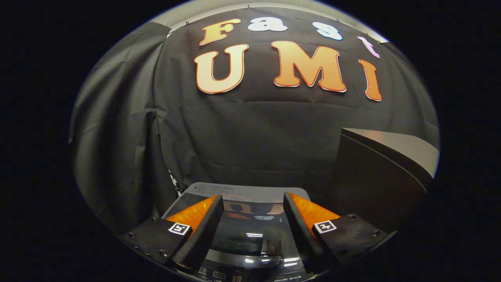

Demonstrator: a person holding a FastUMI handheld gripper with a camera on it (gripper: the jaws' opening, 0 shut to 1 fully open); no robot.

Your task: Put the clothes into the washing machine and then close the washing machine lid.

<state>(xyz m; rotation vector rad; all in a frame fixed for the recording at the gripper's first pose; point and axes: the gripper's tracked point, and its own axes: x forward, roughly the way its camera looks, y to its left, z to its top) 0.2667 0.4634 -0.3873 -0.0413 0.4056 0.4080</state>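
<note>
On the left side, black cloth [117, 156] of the booth wall is seen, hanging in folds behind the scene. Lower down, the left finger [203, 231] of the gripper [252, 235] is seen, with a black ribbed pad and an orange part behind it, and a small square marker is fixed on its black base. Between the two fingers, the washing machine [250, 235] is found, directly below and just ahead of them. Its dark glossy lid [250, 223] lies flat and shut, and light is reflected on it. A row of buttons is visible at the near edge of the machine. The fingers are held wide apart, released, and nothing is grasped between them. On the right, the second finger [299, 231] is shown, also with a marker. Further right, beside the machine, a dark box-like object [375, 176] with a lighter top is placed.
</note>
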